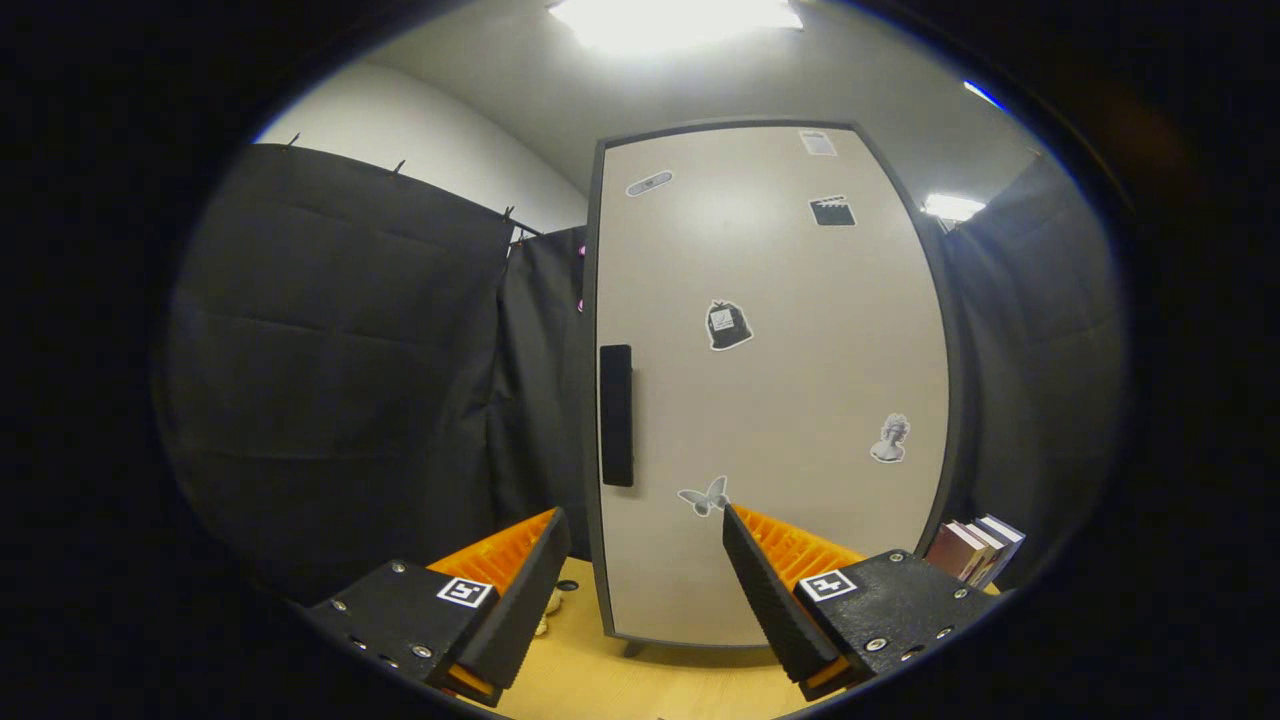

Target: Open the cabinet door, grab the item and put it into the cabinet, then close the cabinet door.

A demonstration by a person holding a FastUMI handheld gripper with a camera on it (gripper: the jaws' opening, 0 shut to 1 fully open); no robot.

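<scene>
My hand-held gripper (645, 525) gapes empty before the smooth, stickered cabinet door (770, 400), its handle (616, 415) a flat slab; books (975, 548) flank the wooden worktop (620, 680).

Books (975, 550) standing in a row on the wooden table (600, 680), black cloth (340, 360) hung well across the table from the books, ceiling light (675, 20) glowing high above the table

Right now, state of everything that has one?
Cabinet door: closed.
Handle: untouched, beyond the fingers, by the door's left edge.
Gripper: open, fingers spread, holding nothing.
Books: standing upright, leaning, right of the cabinet.
Table: carries the cabinet.
</scene>
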